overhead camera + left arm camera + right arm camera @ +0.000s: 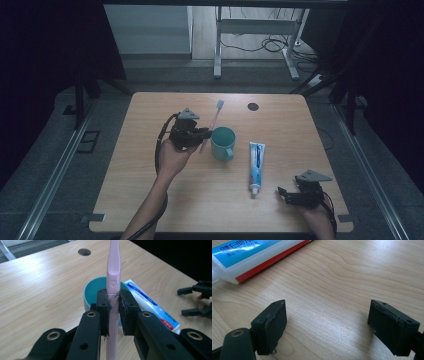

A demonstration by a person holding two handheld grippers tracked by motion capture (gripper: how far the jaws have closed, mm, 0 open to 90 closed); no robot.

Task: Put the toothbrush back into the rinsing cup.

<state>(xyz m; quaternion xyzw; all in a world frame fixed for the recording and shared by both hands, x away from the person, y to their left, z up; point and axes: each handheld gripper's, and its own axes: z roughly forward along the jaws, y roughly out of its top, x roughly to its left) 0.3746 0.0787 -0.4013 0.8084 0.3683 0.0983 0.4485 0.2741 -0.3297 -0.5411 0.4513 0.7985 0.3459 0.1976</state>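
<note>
L gripper [113, 306] is clamped on the slim pink plastic toothbrush [113, 270], long axis tilted, just left of the round teal mug [223, 142], w/ the mug mouth beside it. R gripper [286, 195] sits slack, jaws apart, farther off.

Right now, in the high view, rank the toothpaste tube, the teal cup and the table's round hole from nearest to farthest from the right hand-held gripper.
1. Toothpaste tube: just to the left of the right hand-held gripper, its cap end nearest.
2. Teal cup: farther left, beyond the tube, mid-table.
3. Round hole: farthest, near the table's far edge.
</note>
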